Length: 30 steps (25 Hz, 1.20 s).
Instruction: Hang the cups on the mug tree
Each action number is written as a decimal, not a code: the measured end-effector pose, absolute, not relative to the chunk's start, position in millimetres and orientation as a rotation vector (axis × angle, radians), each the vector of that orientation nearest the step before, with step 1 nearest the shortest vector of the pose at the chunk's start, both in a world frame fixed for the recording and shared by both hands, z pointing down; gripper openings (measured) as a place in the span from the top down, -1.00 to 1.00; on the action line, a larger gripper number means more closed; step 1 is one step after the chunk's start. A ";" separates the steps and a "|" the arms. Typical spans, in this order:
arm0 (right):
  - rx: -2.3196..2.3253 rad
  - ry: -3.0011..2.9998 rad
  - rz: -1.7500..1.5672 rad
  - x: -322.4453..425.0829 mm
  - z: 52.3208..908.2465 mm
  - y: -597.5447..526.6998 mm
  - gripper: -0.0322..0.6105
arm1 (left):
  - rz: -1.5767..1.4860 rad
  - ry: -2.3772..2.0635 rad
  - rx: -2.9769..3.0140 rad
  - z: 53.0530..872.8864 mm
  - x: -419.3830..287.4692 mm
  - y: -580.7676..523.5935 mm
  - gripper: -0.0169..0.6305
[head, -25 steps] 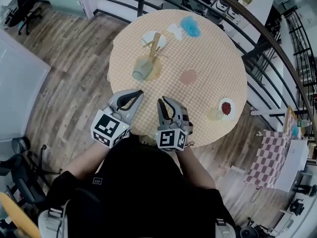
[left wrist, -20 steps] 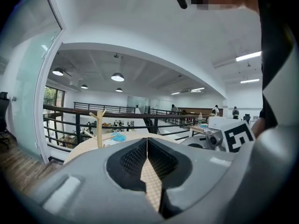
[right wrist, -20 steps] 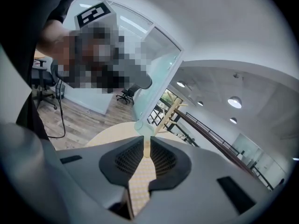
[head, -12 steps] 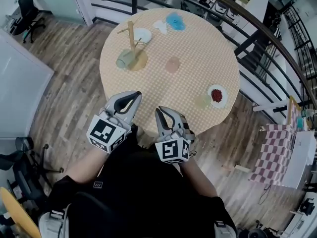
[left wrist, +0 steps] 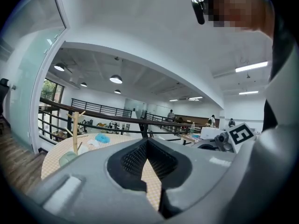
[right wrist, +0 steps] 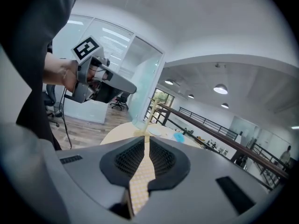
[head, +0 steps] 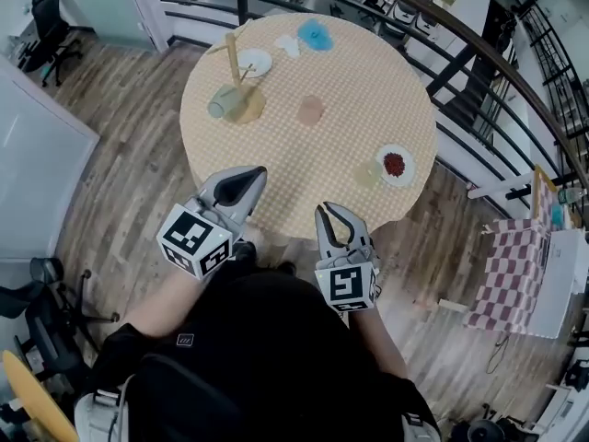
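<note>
claw l point(left wrist: 147, 143) shut, claw r point(right wrist: 146, 141) ajar

This is a big office. There is a black desk chair point(head: 46, 12), a glass wall point(right wrist: 145, 87) and round lights point(left wrist: 116, 79) on the ceiling. A dark railing point(left wrist: 93, 115) runs past.

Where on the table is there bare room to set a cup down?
The near half of the tablecloth, between the pink disc and the red-filled dish, is bare. The far-left edge is crowded around the mug tree and green cup.
</note>
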State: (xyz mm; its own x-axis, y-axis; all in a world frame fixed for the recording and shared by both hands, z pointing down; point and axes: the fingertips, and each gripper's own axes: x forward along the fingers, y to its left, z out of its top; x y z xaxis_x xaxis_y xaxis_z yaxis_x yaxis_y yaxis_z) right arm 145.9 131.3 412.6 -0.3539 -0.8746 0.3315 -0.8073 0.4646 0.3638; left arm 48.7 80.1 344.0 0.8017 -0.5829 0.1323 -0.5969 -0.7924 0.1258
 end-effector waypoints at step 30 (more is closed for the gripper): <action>1.738 -1.966 -0.003 157.2 439.6 75.2 0.49 | 0.212 -0.578 2.913 380.5 28.2 27.8 0.93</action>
